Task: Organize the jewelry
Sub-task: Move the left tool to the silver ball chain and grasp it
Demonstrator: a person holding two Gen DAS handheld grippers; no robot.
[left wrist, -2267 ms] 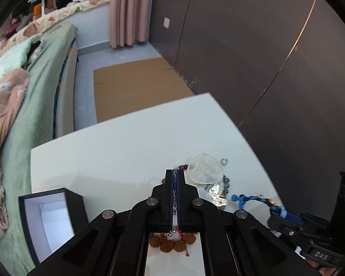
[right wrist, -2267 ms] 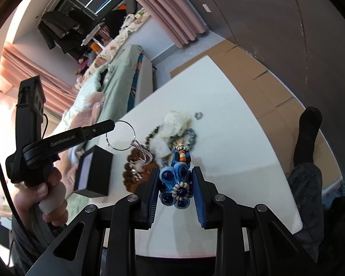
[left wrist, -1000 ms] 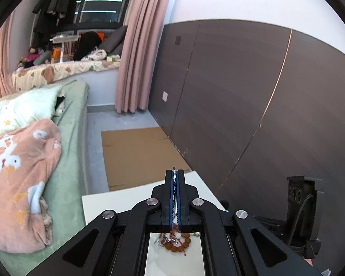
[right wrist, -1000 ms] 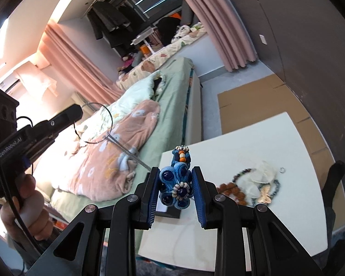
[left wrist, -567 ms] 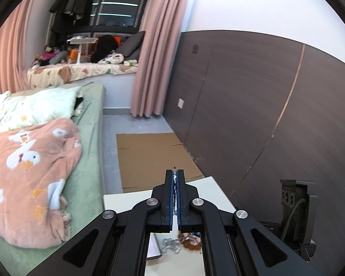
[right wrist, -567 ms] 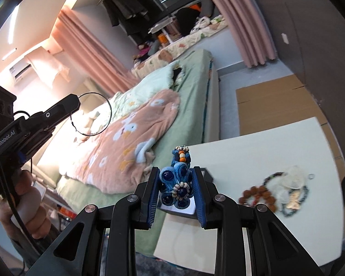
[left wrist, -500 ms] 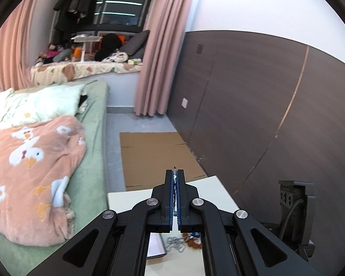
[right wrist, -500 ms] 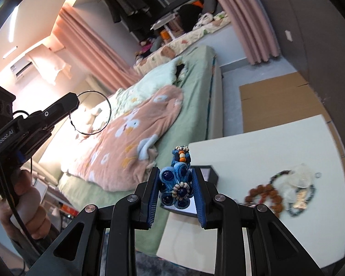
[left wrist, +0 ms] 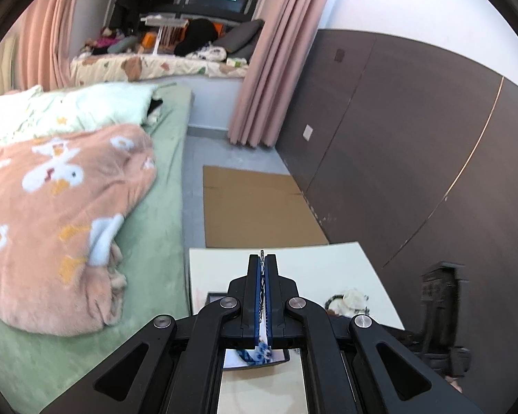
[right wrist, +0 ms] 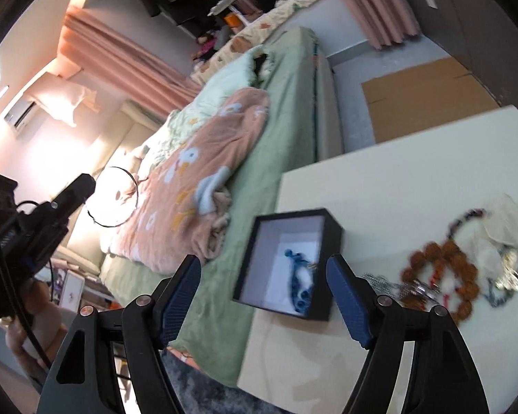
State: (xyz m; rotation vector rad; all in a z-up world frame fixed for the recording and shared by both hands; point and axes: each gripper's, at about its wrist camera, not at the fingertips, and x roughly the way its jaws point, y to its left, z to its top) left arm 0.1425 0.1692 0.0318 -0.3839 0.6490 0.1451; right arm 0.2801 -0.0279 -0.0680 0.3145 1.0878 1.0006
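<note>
In the right wrist view my right gripper [right wrist: 262,263] hangs over the black box [right wrist: 333,241], its jaws opening wide with nothing between the pads. The blue beaded piece [right wrist: 298,276] lies inside the box on its white lining. My left gripper [right wrist: 85,182], held up at the far left, is shut on a thin wire hoop [right wrist: 113,196] that hangs from its tip. In the left wrist view the left gripper [left wrist: 262,258] shows a sliver of metal pinched between its shut jaws. Below them, part of the box [left wrist: 283,358] and the blue piece [left wrist: 259,351] peek out.
On the white table [right wrist: 397,158], right of the box, lie a brown bead bracelet [right wrist: 442,262], a silver chain [right wrist: 380,281], a white pouch [right wrist: 500,220] and a dark bead string. A green bed with a pink blanket [right wrist: 203,186] borders the table. Cardboard [left wrist: 255,207] covers the floor beyond.
The right gripper's jaws have opened and the blue beaded piece has dropped from them into the box. Both grippers have sunk towards the table. The left gripper still grips the hoop.
</note>
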